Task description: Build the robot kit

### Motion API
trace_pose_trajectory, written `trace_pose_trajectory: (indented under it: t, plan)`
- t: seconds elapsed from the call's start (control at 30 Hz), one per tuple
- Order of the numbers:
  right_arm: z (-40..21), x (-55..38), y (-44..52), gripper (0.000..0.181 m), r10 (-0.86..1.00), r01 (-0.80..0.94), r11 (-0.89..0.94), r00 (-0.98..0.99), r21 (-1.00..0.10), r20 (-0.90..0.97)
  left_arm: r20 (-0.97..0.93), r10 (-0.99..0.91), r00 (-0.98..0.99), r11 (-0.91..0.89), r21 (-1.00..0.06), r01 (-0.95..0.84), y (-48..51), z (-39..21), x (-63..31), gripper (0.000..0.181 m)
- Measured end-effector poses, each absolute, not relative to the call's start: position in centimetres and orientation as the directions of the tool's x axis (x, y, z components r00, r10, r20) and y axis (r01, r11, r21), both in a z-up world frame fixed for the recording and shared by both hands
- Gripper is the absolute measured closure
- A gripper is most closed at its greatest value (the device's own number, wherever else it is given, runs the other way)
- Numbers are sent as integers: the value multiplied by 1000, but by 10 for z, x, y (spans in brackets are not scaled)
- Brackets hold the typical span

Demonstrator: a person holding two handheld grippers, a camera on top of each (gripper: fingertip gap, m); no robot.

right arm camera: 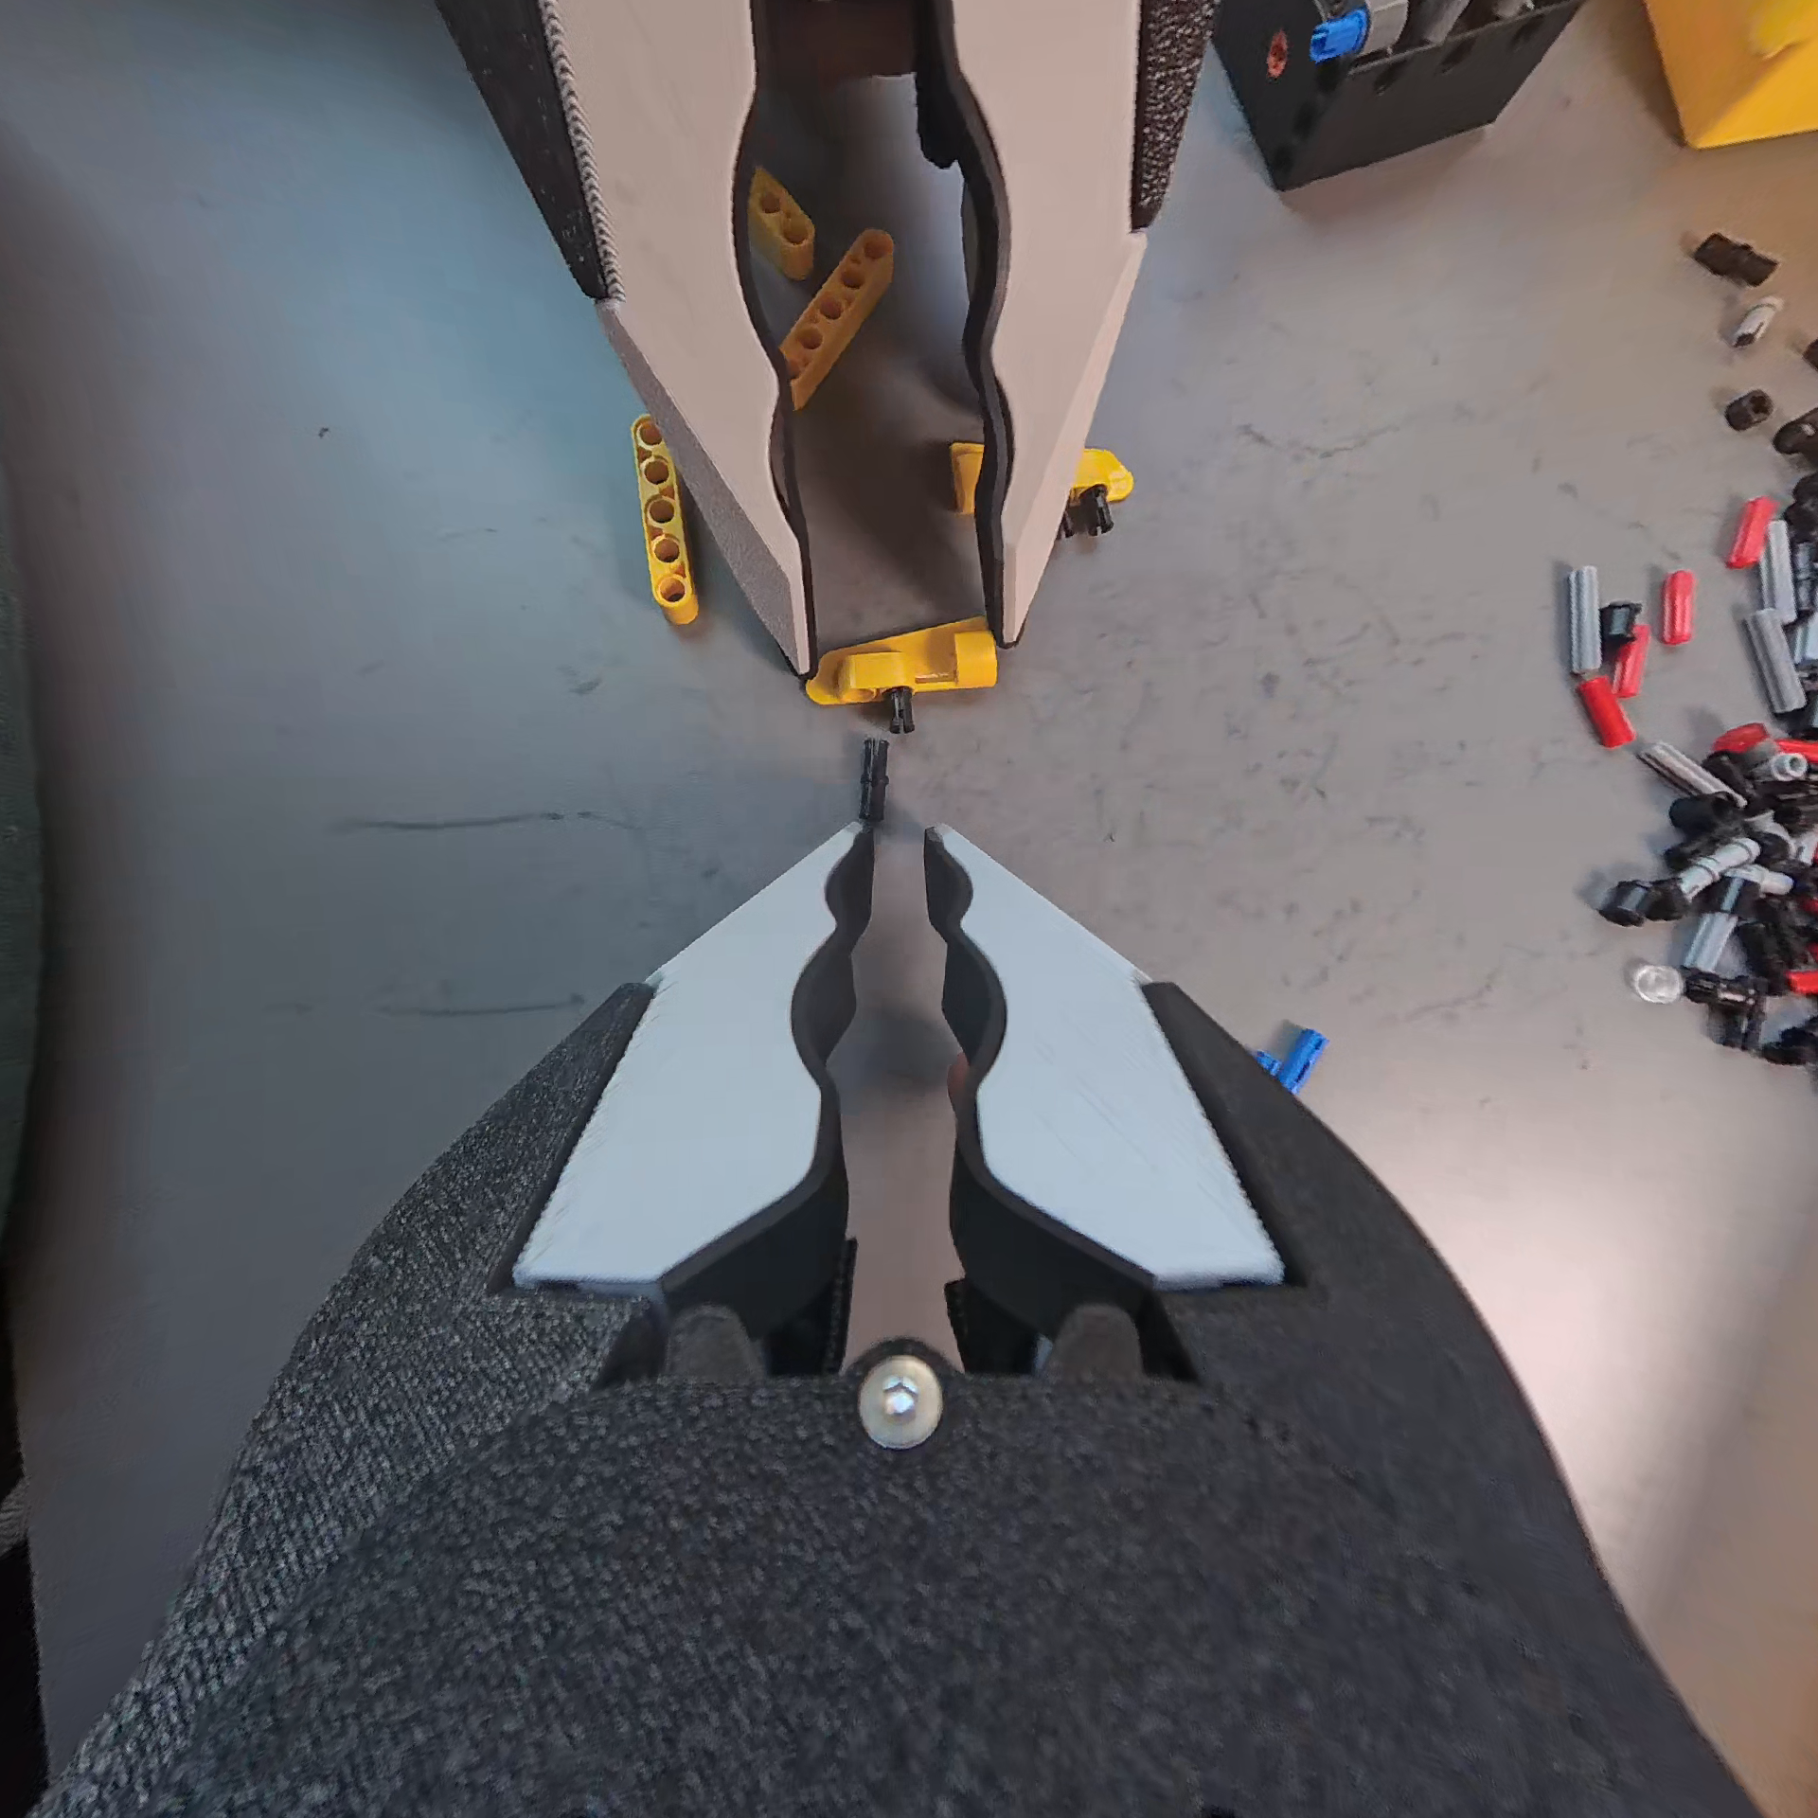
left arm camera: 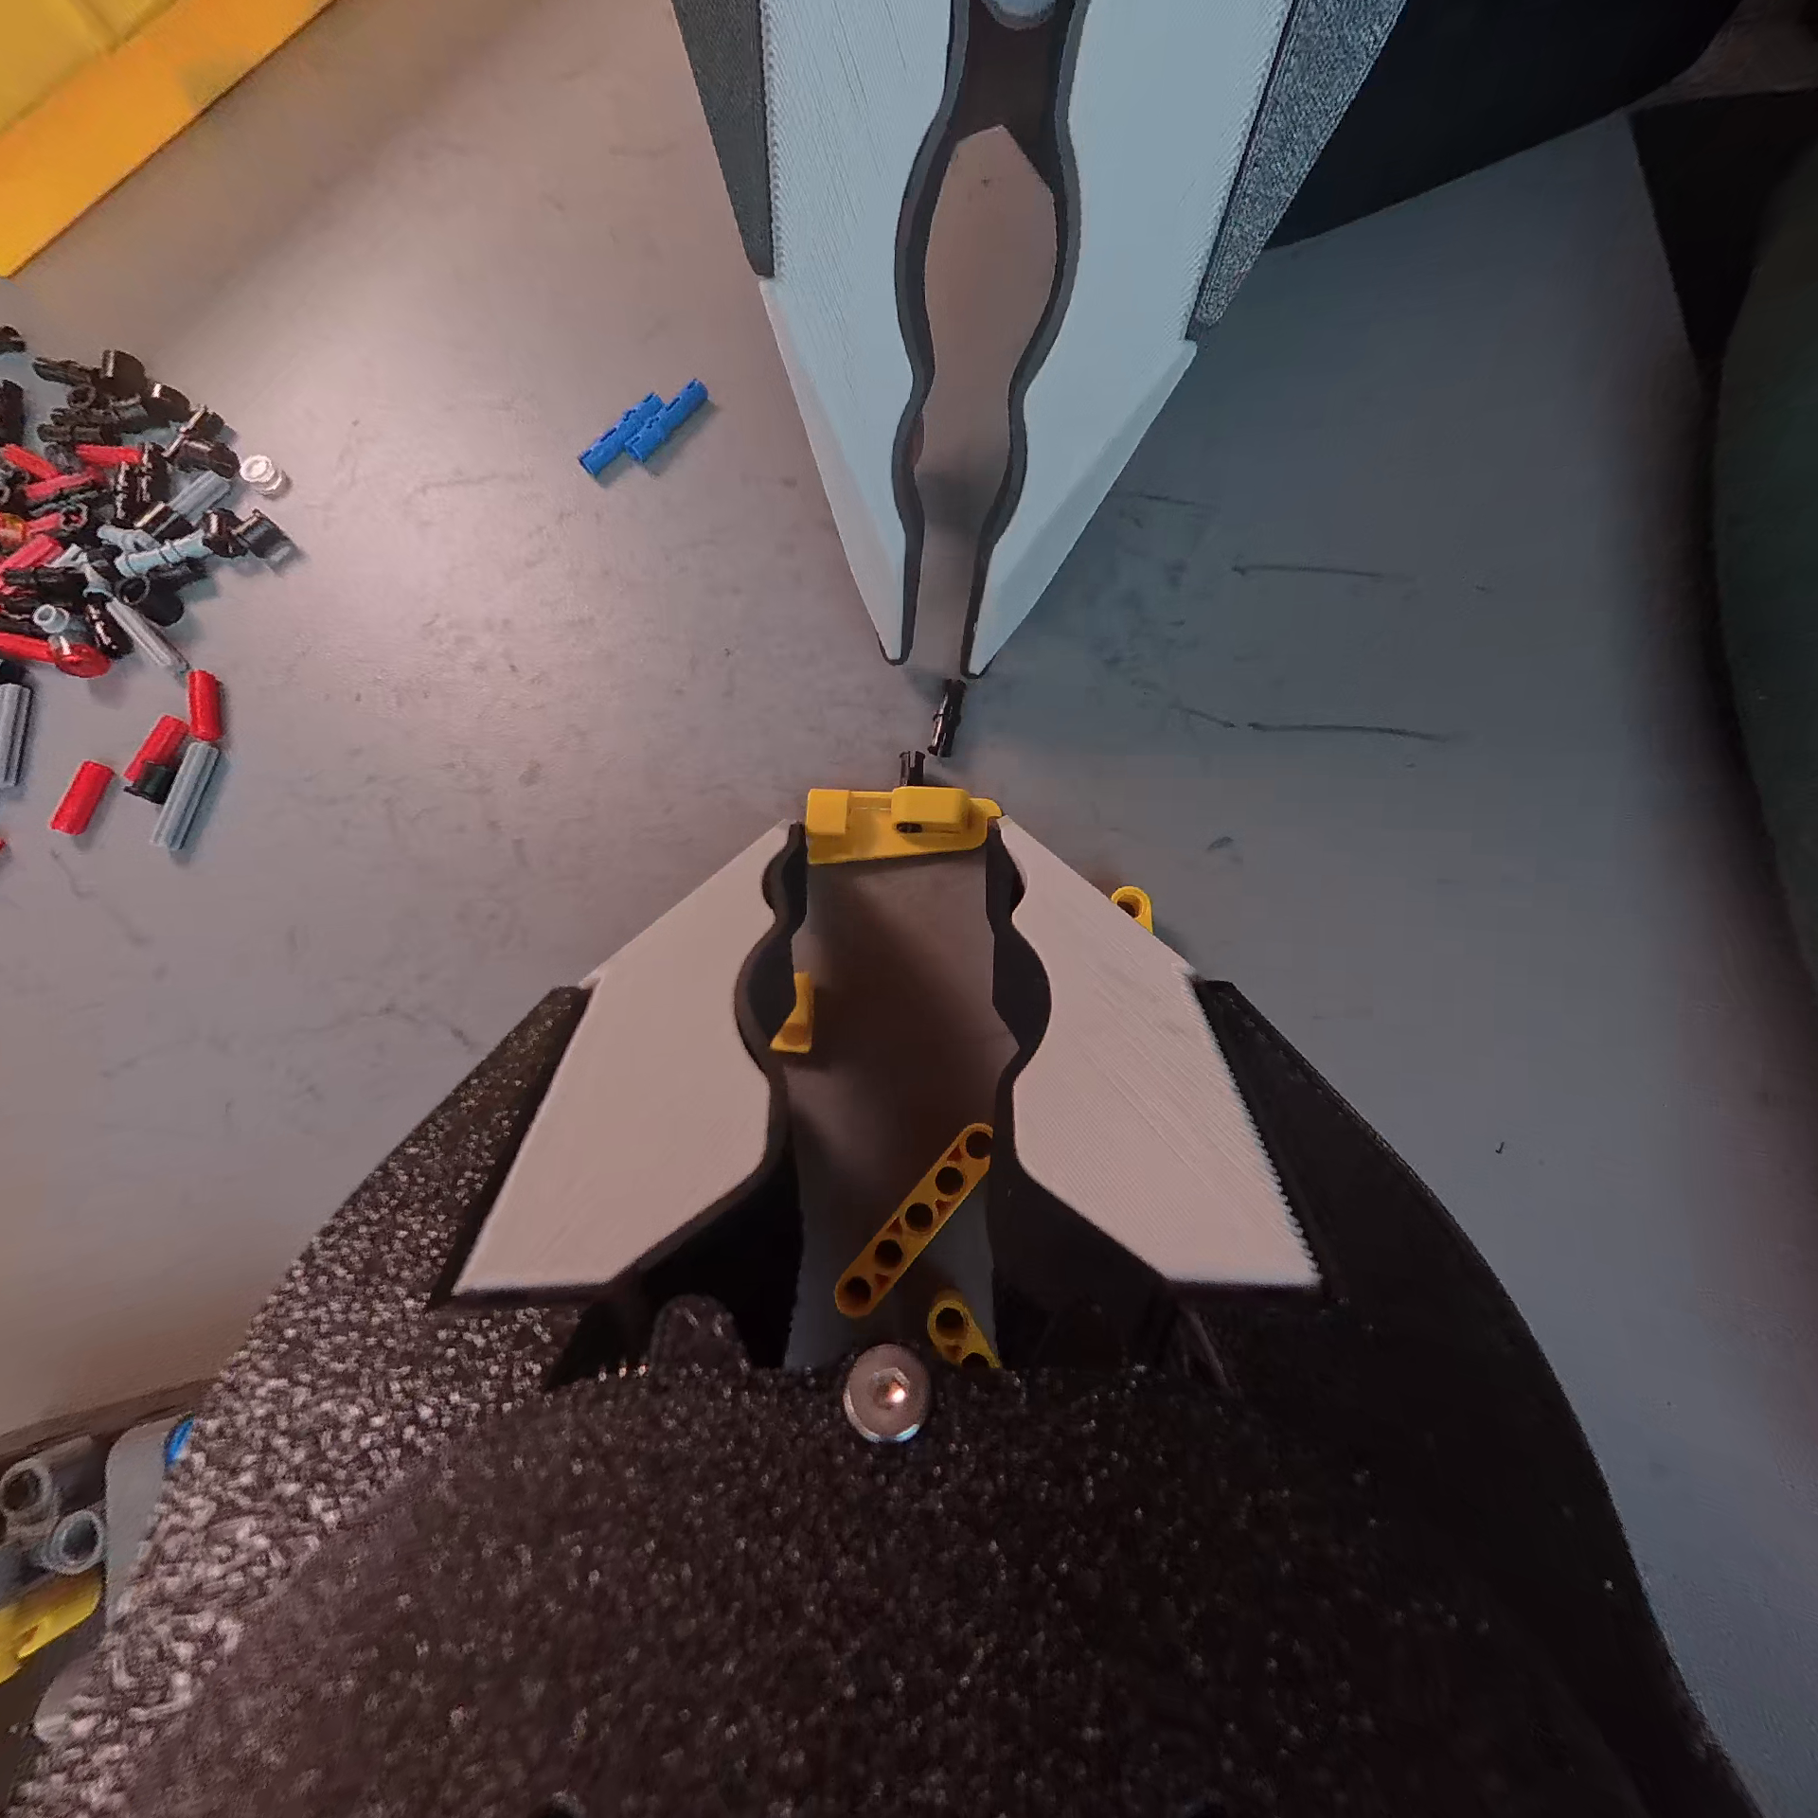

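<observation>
Left wrist view has the left gripper (left arm camera: 900,831) clamped on a yellow beam (left arm camera: 897,826) at the very fingertips, so the stubby black peg (left arm camera: 911,766) in it pokes out clear. Facing it, the right gripper (right arm camera: 897,831) has its jaws a little apart, and a loose black pin (right arm camera: 874,793) sits right at one fingertip. Can't tell if it's touching or lying on the table (right arm camera: 393,689). More yellow beams (right arm camera: 836,315) are half hidden behind the left fingers, and the parts pile (right arm camera: 1731,846) runs off frame.
</observation>
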State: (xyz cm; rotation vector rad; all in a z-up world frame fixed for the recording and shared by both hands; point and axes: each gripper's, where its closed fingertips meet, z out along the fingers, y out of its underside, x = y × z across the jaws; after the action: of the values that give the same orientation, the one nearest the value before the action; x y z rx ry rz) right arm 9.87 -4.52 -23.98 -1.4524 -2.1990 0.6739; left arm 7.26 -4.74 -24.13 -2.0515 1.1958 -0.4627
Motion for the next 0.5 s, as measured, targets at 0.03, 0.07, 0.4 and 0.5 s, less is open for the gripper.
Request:
trace_pose_trajectory:
  t: [0.03,0.07,0.4,0.5]
  plan:
    - [-240,98,-45,172,934,732,317,-351,-604,66,-39,-859,511,-327,-726,-605,-48,-241,73,146]
    - [-240,97,-46,172,939,736,301,-340,-607,53,-35,-857,513,-331,-727,-602,-48,-241,73,146]
    - [-235,97,-51,171,963,746,178,-266,-641,-42,3,-850,527,-354,-743,-568,-45,-237,72,142]
    - [-238,95,-54,171,969,756,152,-240,-637,-53,11,-856,517,-360,-731,-580,-46,-240,74,143]
